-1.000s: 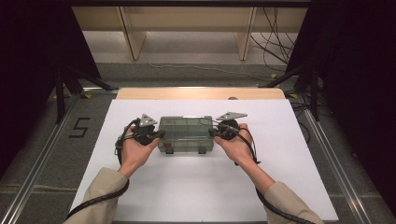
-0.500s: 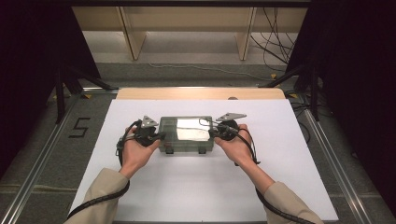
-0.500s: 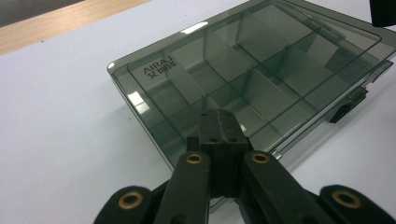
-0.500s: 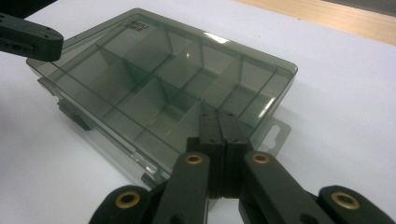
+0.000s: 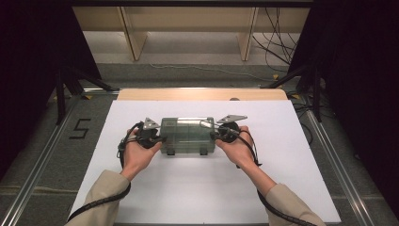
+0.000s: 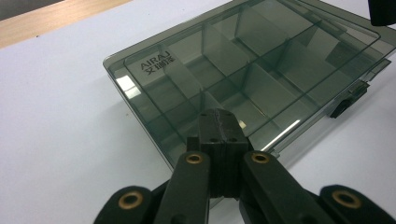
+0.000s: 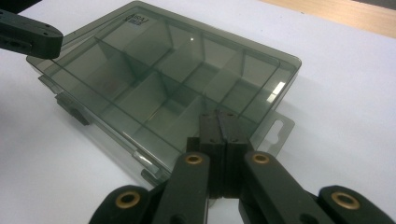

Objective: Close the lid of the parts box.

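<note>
the compartment box (image 5: 188, 135) has tipped up (lid shut), with left gripper (image 6: 218, 127) and right gripper (image 7: 219, 128) clamped tight on its ends.

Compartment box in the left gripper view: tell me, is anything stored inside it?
No. Through the clear lid of the compartment box, every divided section visible looks bare.

Even overhead light brightens the white counter (image 5: 291, 141) while both sides of the high view stay dark, small glints mark the smoky box lid (image 6: 261, 74), and all pictures look slightly soft.
</note>
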The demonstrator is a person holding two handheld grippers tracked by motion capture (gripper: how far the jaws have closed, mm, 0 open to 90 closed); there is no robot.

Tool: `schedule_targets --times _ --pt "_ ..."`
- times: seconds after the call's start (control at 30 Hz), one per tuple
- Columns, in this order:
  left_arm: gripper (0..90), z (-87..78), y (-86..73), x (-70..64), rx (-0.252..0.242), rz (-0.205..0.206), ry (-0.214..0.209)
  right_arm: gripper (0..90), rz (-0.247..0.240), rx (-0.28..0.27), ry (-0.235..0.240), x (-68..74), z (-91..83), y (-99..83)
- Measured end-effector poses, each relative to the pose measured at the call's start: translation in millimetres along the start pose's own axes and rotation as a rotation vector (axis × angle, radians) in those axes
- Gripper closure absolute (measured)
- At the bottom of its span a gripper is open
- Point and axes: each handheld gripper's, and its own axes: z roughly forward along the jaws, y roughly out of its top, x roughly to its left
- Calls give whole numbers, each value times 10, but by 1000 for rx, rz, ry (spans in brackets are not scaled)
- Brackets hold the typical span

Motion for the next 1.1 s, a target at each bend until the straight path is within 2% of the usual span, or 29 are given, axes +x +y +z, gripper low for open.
schedule_targets --times 0.03,0.1,0.13,0.17,0.2,0.3,0.33,0.47,0.5,0.53,0.57,0.7,0.77,0.8,0.87,1.03,1.07,1.1 --pt "900 -4 0 7 8 11 -2 900 10 -1 -4 9 5 -5" --pt "900 5 -5 1 4 4 -2 900 17 5 -3 20 6 -10" --pt "900 7 -6 0 6 5 -2 900 -8 1 -9 6 13 -15" --pt "900 -11 -3 23 37 40 -5 900 0 4 -6 10 14 -15" --pt "900 -1 -7 13 27 27 -4 900 1 -1 -5 12 23 -18" --pt "900 2 -11 18 39 34 -8 900 -18 0 -8 -1 32 -27" --pt "900 3 -13 16 39 36 -5 900 8 15 -2 15 20 -23" --pt "900 7 -14 18 43 41 -8 900 -14 14 -8 5 34 -34" --pt "900 8 -15 18 44 43 -9 900 10 18 -6 21 31 -33" --pt "900 10 -16 17 46 43 -8 900 14 13 -7 26 41 -37" --pt "900 15 -18 14 43 39 -8 900 3 28 -3 17 36 -34" --pt "900 14 -22 10 50 47 -5 900 -20 11 -9 5 64 -46" --pt "900 18 -21 4 49 44 -10 900 -18 15 -13 17 65 -51" --pt "900 19 -21 1 48 48 -5 900 -1 34 -5 31 50 -44" --pt "900 19 -22 -2 50 48 -7 900 -18 26 -4 23 62 -48" --pt "900 34 -32 -2 56 47 -9 900 -16 29 -6 25 58 -49" --pt "900 41 -39 0 61 51 -11 900 -33 11 -10 17 79 -59" --pt "900 49 -46 -1 64 46 -12 900 -19 7 -12 26 88 -63"
